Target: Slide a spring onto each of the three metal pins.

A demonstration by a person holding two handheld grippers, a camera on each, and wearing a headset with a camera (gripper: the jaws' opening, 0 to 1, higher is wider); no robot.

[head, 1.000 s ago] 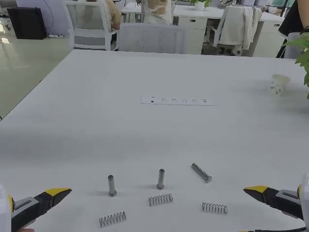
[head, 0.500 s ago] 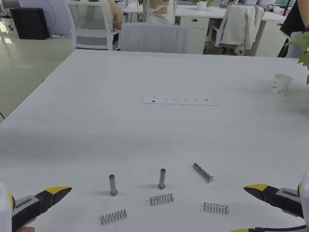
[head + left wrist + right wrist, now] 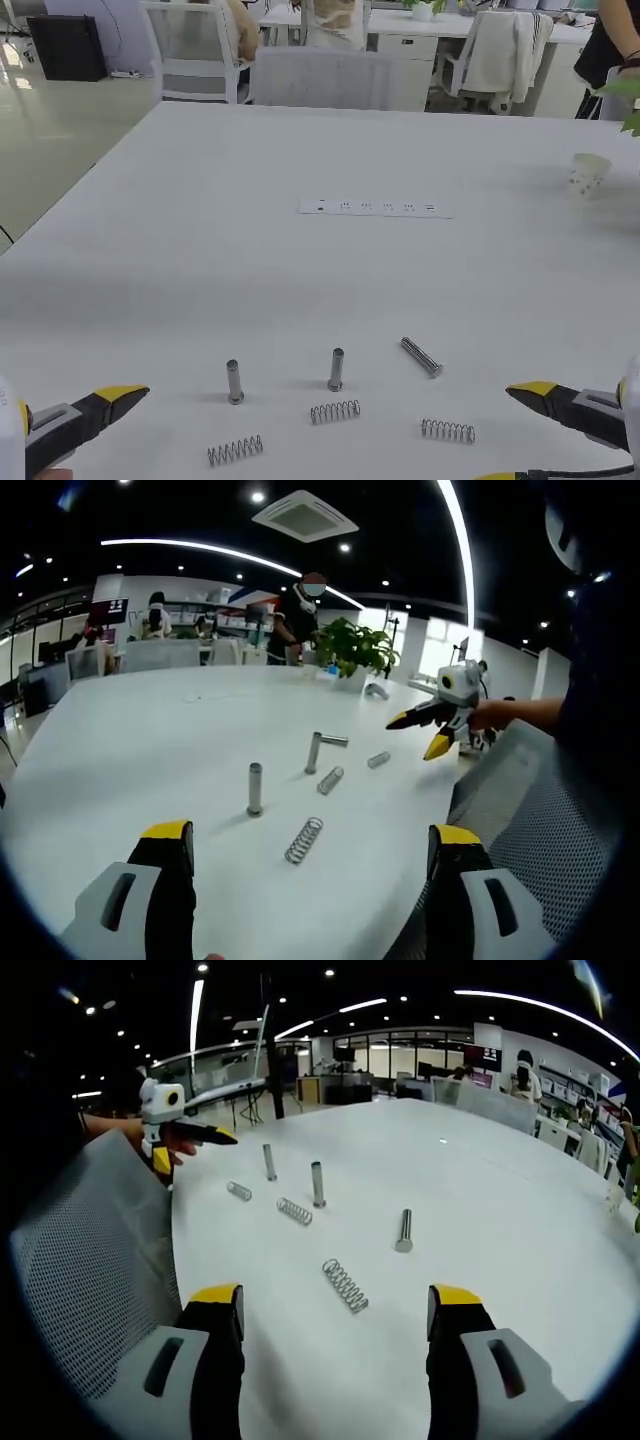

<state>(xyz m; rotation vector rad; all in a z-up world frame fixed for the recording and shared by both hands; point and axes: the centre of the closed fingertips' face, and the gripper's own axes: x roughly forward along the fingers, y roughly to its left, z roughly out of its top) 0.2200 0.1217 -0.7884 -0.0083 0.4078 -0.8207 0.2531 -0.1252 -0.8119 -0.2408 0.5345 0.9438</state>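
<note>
Two metal pins stand upright on the white table, one on the left and one in the middle. A third pin lies flat to their right. Three bare springs lie in front of them: left, middle and right. My left gripper is open and empty near the table's front edge, left of the parts, with the left spring just ahead of it. My right gripper is open and empty to the right, pointing at the right spring.
A white power strip lies flat mid-table. A paper cup stands at the far right, near a plant. Office chairs line the far edge. A grey mesh chair back is close behind the front edge.
</note>
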